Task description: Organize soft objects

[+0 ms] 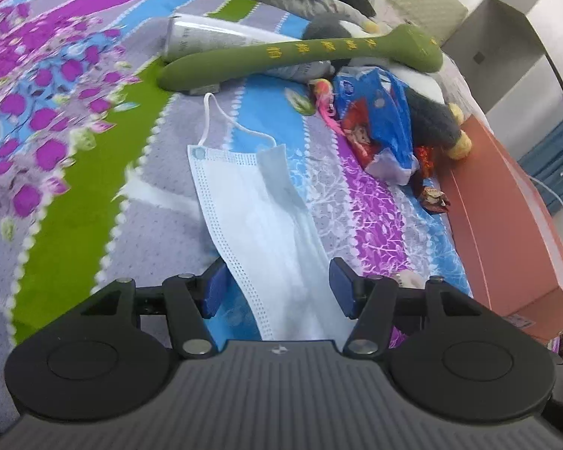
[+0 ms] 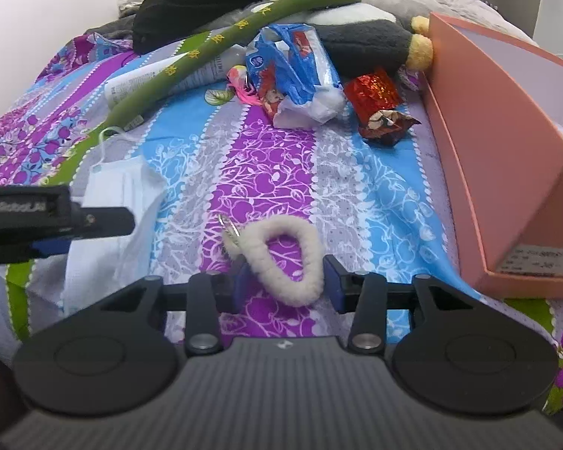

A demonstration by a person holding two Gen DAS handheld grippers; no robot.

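Left wrist view: the left gripper [image 1: 279,292] hangs over the white face mask [image 1: 259,221], jaws spread and released. The mask's near end runs between the blue pads [image 1: 214,290], but neither pad presses on it.
Mask, where it lies: flat on the flowered bedspread [image 1: 56,150], its ear loop trailing toward 11 o'clock, toward the green plush stick [image 1: 300,54].
Clutter at 1 o'clock: a blue snack wrapper [image 1: 379,120] and a dark plush toy [image 1: 431,120], hard by the pink box [image 1: 506,217] along the right.
Right wrist view: the right gripper [image 2: 286,283] straddles the fluffy white loop [image 2: 285,258]. The jaws look part-closed and not yet clenched (a sliver of gap shows each side).
Loop, where it lies: on the purple stripe, its metal ring [image 2: 229,227] at 10 o'clock.
Box: open at 3 o'clock, inside looks bare [image 2: 514,112].
Step in hand: my read is that the loop is being picked up.
Next move: close on the loop, lift, carry to 3 o'clock over the box wall.
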